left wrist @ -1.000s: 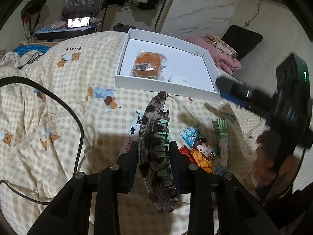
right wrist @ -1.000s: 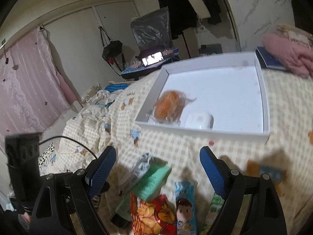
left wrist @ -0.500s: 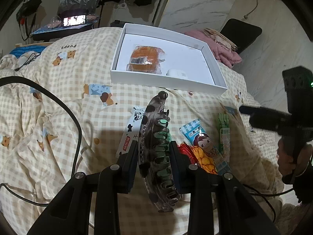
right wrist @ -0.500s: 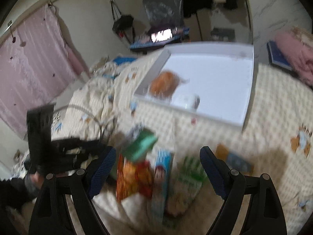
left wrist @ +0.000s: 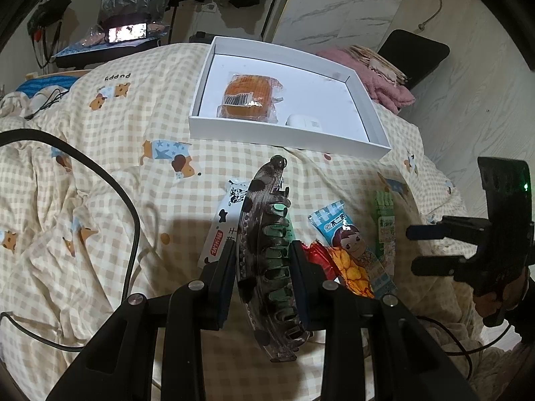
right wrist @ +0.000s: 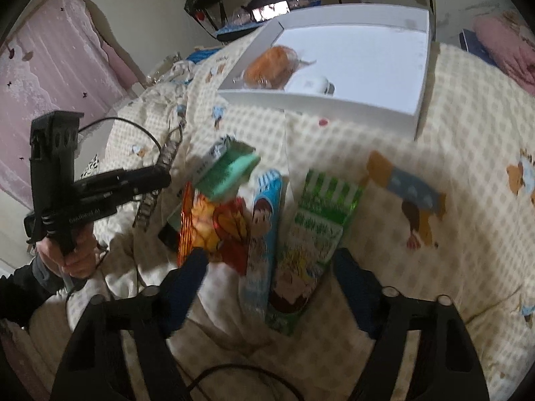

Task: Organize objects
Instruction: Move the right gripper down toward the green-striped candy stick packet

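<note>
Where a cream checked quilt (left wrist: 110,153) with cartoon puppies covers a bed, spread under both tongs, with a pink curtain (right wrist: 50,67) to the left of the right tongs and marble-look wall panels beyond the left ones. Ahead of both pairs, a shallow white box (left wrist: 291,133) on the quilt, holding a wrapped orange bun (left wrist: 249,98) and a small white case (left wrist: 302,122).

Left tongs (left wrist: 264,264) clenched on a dark speckled hair claw (left wrist: 267,250), lifted clear of the quilt, its tip pointing toward the box. Below and just right of it, a heap of snack packets (left wrist: 351,250) on the quilt. Right tongs (right wrist: 271,284) spread wide over those same packets, a green packet (right wrist: 314,234) and a blue one (right wrist: 264,230) lying between the pads, untouched; jaws have just been narrowing.

Against a second ago: right tongs lower and closer over the packets, box farther up in their view; left tongs and claw unchanged.
</note>
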